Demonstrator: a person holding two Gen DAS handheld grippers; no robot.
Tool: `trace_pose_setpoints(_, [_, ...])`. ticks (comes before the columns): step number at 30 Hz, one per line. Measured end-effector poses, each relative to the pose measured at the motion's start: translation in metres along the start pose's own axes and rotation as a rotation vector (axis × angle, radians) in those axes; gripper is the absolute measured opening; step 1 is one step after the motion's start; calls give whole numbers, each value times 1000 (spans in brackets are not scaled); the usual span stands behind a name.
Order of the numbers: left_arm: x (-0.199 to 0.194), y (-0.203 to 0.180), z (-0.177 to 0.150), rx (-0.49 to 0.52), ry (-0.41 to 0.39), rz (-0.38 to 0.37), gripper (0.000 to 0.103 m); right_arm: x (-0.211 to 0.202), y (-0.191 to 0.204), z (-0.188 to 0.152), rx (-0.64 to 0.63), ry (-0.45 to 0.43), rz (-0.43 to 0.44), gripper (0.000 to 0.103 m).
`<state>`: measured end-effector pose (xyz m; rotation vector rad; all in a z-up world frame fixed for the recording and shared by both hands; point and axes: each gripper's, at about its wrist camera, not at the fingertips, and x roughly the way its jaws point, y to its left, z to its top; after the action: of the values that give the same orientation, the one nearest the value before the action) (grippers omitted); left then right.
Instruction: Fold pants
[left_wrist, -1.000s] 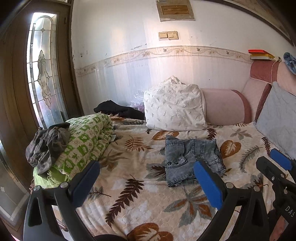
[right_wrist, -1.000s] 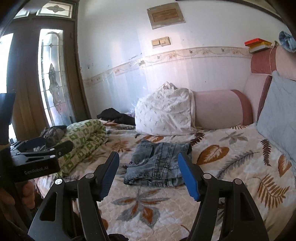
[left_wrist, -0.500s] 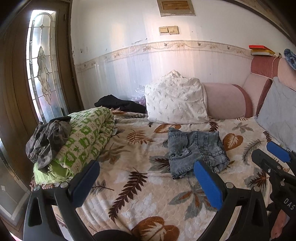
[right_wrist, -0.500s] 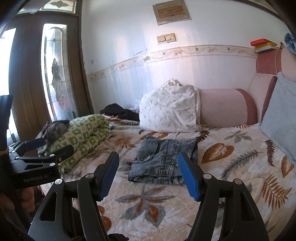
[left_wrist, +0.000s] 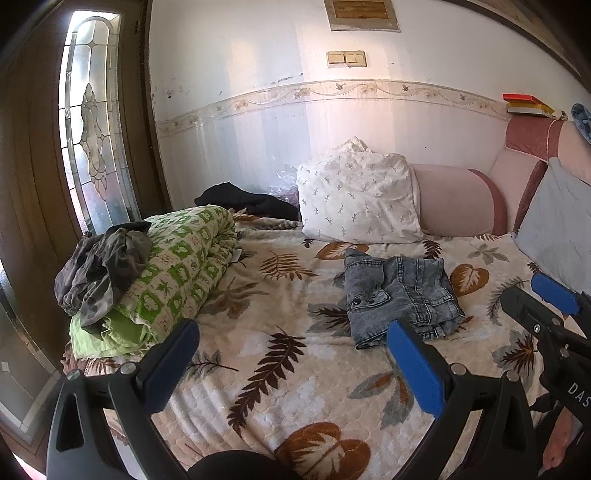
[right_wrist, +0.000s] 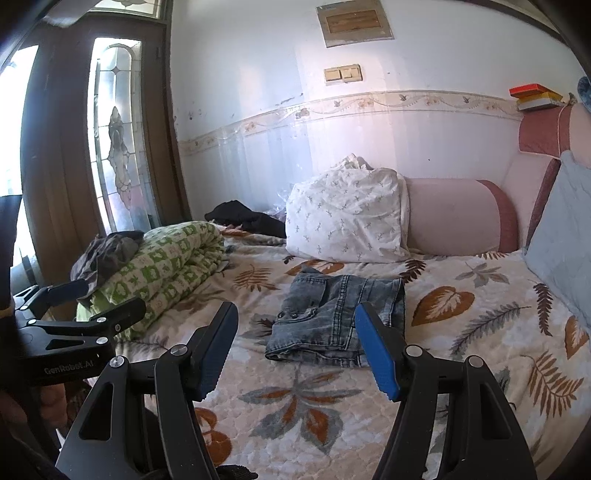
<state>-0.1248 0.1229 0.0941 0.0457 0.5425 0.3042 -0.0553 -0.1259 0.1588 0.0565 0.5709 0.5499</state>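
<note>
The pants (right_wrist: 334, 319), a grey-blue denim pair, are seen already folded into a compact bundle lying flat on the leaf-printed bedspread (right_wrist: 461, 369). From the right gripper (right_wrist: 295, 350) the bundle lies straight ahead, framed in the gap between the two blue pads, with bare bedspread between it and the pad tips; nothing is touched. From the left gripper (left_wrist: 291, 369) the bundle is found ahead and off toward the right-hand jaw, whose pad overlaps its near corner in the view only.

Both sets of jaws are held spread apart and empty; no cloth is pinched by either.

The bundle's long axis is judged to run roughly across the right gripper's line of sight, the waistband with its buttons lying toward the left-hand jaw. The right gripper is judged the nearer and better centred of the two.

No container is in view. A rolled green quilt (left_wrist: 177, 273) is seen well beyond the left-hand jaws, with a dark crumpled garment (left_wrist: 99, 266) resting on it.
</note>
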Motion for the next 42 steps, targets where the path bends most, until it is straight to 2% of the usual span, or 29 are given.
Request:
trace_pose_setpoints(22, [-1, 17, -1, -30, -8, 16, 103, 5, 18, -2, -41, 14, -4, 65])
trace_pose_setpoints(42, [23, 32, 0, -50, 10, 51, 103, 45, 22, -16, -39, 92, 47, 65])
